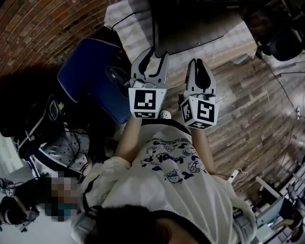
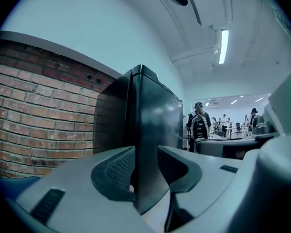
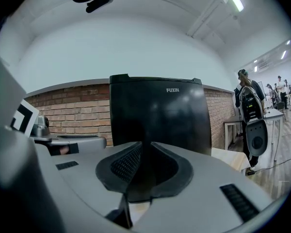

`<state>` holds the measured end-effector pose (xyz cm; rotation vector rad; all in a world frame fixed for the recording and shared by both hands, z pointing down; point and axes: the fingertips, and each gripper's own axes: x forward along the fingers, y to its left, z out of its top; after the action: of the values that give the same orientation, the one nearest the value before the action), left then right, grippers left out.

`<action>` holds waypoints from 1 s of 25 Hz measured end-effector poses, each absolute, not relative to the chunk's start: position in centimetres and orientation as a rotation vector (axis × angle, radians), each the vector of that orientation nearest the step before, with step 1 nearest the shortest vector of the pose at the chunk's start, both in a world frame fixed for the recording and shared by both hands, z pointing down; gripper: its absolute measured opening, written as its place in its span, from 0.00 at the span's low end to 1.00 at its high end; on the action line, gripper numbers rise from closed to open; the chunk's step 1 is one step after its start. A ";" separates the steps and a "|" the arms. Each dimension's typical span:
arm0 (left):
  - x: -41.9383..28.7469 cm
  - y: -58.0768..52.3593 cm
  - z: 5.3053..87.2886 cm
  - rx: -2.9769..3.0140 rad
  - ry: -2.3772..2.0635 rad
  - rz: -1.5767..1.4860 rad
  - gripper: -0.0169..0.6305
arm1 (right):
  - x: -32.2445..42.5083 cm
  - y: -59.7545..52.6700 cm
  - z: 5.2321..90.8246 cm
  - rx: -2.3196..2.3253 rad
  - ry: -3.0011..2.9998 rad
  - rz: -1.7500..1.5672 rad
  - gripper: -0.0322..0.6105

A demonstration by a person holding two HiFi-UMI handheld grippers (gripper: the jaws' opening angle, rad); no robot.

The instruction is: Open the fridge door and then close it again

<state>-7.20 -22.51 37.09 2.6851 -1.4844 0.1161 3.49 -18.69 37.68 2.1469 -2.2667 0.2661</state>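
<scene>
Black fridge [image 3: 157,113], red-brown brick wall [image 3: 72,108]

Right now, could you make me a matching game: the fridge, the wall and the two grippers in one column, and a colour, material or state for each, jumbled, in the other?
Column one:
1. fridge
2. wall
3. left gripper
4. right gripper

Column two:
A. jaws apart
B. brick
C. jaws together
D. black

Pairs: 1-D, 2-B, 3-A, 4-C.
</scene>
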 end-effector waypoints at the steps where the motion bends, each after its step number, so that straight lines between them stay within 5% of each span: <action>1: -7.2 -22.9 37.3 2.682 -1.477 0.118 0.24 | 3.5 -19.0 37.8 2.149 -2.261 0.268 0.16; 25: -6.0 -28.2 40.1 2.732 -1.237 0.199 0.33 | 3.0 -24.0 39.8 2.158 -2.171 0.305 0.16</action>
<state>-6.03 -28.21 40.09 2.7322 -1.2369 0.1990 3.04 -23.98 39.81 2.1579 -2.1714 0.3051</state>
